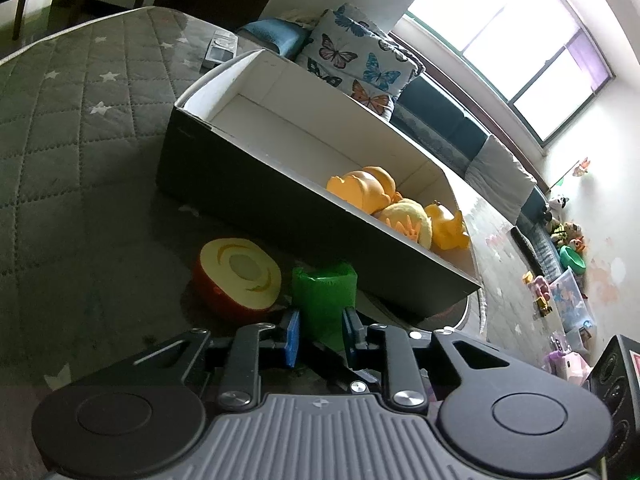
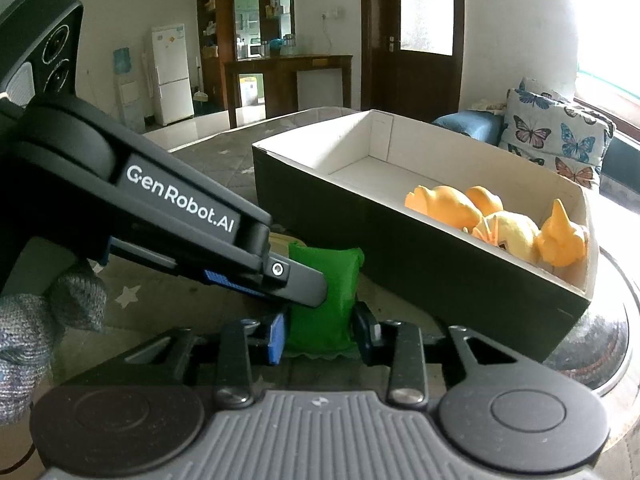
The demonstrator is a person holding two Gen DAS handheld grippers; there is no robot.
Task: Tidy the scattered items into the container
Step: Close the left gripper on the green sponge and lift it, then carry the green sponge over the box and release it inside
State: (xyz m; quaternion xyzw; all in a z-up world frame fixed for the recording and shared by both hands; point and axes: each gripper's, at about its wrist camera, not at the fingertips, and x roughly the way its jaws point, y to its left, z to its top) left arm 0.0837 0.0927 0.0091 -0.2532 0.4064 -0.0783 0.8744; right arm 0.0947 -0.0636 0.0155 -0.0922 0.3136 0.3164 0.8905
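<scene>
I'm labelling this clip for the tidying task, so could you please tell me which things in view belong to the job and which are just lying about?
Part of the job:
- green packet, between both grippers' jaws
- halved toy fruit, outside the box
- open box
- orange and yellow toys, already inside

Just lying about:
- butterfly pillow
- blue cushion
- fridge
- floor toys by the wall

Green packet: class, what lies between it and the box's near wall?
Nothing: in the right wrist view, only bare mat separates the green packet from the box.

Left gripper [image 1: 320, 334]: fingers close on either side of a green pack [image 1: 323, 300].
Right gripper [image 2: 320, 334]: fingers clamp the same pack.
Gloved hand [image 2: 44, 320]: grips left handle.
</scene>
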